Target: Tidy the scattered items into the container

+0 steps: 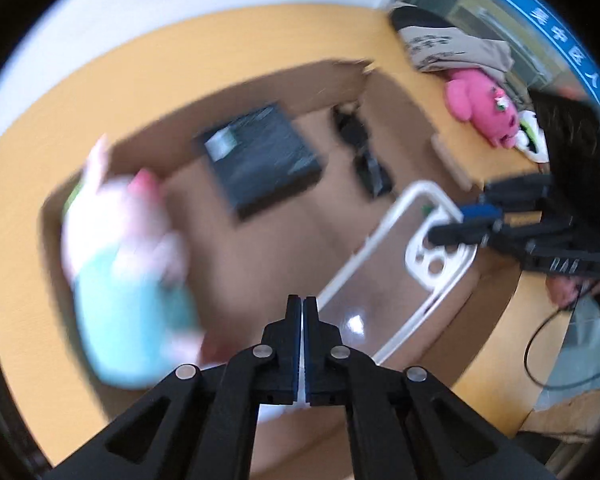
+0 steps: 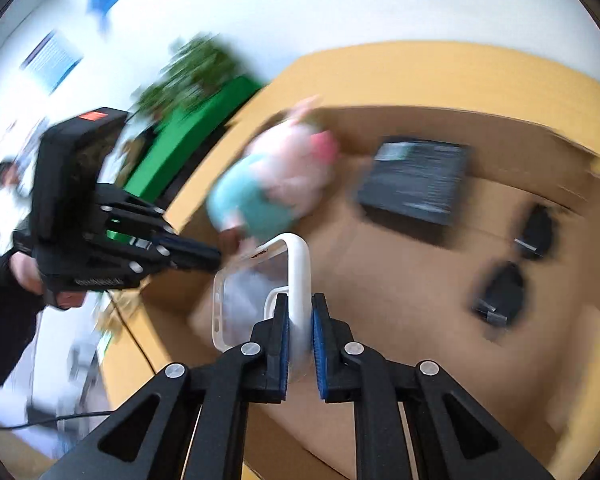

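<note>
The right gripper [image 2: 300,316] pinches the camera end of the clear phone case [image 2: 260,292], its long axis running up-left over the cardboard box [image 2: 420,300]; the left gripper [image 1: 302,308], jaws together, seems to hold the case's opposite edge, though blur hides contact

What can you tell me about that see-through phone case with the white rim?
The phone case looks like clear plastic with a white rim and a white camera block with round holes. It is empty and hangs tilted over the open cardboard box, not lying flat. The right gripper pinches its rim at the camera end; the left gripper is shut on its opposite edge, so both hold it.
</note>
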